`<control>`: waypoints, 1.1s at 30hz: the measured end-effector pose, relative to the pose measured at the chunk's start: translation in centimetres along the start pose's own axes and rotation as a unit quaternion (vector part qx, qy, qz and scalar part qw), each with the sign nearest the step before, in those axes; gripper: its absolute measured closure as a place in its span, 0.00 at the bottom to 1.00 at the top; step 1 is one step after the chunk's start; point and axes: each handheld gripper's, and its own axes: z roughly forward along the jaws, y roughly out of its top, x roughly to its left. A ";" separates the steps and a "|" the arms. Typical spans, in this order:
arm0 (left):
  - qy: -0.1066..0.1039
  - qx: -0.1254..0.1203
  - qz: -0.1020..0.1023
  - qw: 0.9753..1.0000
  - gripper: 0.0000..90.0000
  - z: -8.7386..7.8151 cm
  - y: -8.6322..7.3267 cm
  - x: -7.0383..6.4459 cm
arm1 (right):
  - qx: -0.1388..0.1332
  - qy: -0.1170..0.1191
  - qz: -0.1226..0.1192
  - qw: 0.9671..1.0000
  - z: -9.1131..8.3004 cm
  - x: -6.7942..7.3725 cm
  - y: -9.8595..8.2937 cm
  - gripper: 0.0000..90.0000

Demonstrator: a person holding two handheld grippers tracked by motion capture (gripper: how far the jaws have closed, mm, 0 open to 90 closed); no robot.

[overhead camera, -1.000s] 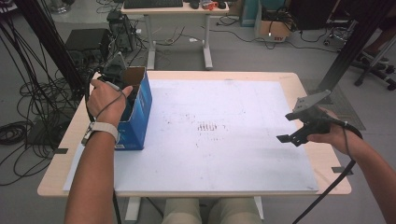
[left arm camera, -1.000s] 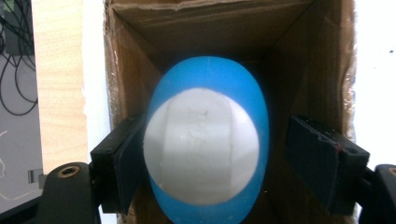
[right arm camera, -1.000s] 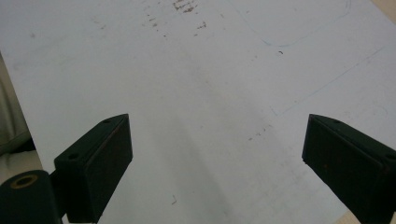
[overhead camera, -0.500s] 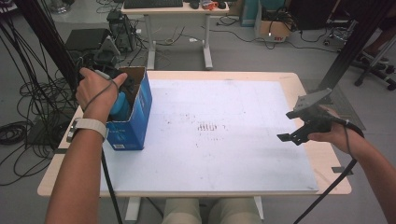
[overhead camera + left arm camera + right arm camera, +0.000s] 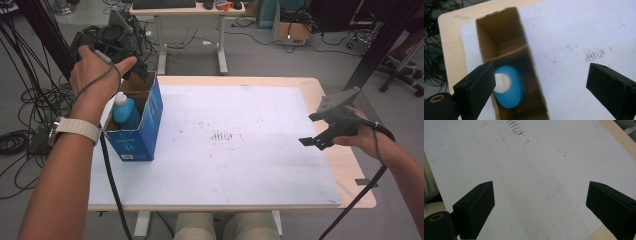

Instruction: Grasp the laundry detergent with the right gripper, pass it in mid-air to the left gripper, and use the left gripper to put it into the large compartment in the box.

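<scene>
The left gripper [image 5: 540, 86] hangs with its jaws spread wide and empty, right above the open blue box [image 5: 142, 127]. Straight below it, the blue bottle [image 5: 507, 88] with a white cap stands inside the box. Well off across the white board [image 5: 240, 145], the right gripper [image 5: 540, 206] hovers, also wide open.

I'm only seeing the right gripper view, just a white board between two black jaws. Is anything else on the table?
Observer: Yes, a blue cardboard box stands open-topped near the table's left edge.
Operator: Anything inside it?
Observer: A blue bottle with a white cap stands upright in the box's nearer compartment.
Operator: Where's the other gripper?
Observer: The left gripper hovers over the box's far end, jaws wide apart, holding nothing.
</scene>
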 end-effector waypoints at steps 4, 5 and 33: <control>-0.014 0.011 0.037 0.999 0.10 -0.4 0.1 -1.6 | 0.002 0.000 -0.006 1.000 -0.2 -0.1 0.6 0.09; -0.022 0.011 0.048 0.999 0.10 -0.4 0.1 -2.1 | 0.002 0.000 -0.007 1.000 -0.3 -0.2 0.7 0.09; -0.133 0.046 0.288 0.947 0.11 3.7 -2.7 -13.0 | 0.007 0.005 -0.006 1.000 -0.3 0.0 2.0 0.08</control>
